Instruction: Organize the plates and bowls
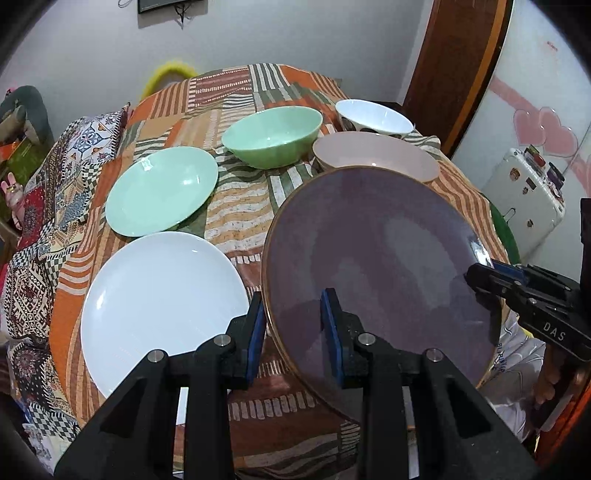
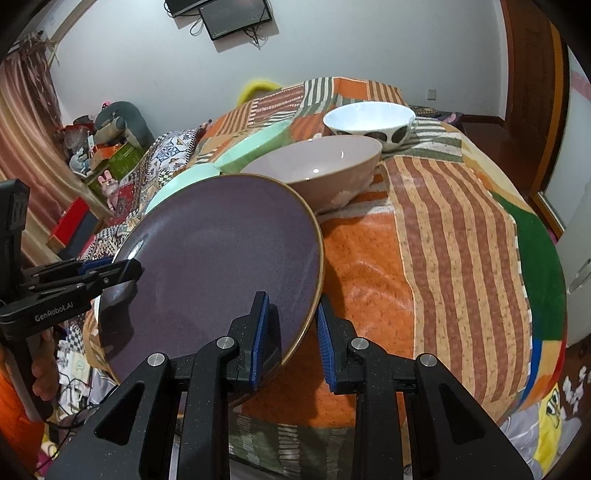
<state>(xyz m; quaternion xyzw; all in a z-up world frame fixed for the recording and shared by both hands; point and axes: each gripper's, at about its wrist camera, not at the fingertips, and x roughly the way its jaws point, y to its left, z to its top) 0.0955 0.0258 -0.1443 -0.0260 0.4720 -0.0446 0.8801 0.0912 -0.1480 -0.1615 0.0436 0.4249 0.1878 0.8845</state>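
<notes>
Both grippers, left and right, pinched the purple plate by opposite rims, one pad above, one beneath, plate tilted.

Plain pale grey walls enclose the room. 2 dark screens hang high on the far wall, cables dangling beneath. A brown striped curtain hangs at the left. A wooden door frame stands right, beside a white fridge covered with stickers. A patchwork cloth covers the worktop.
</notes>
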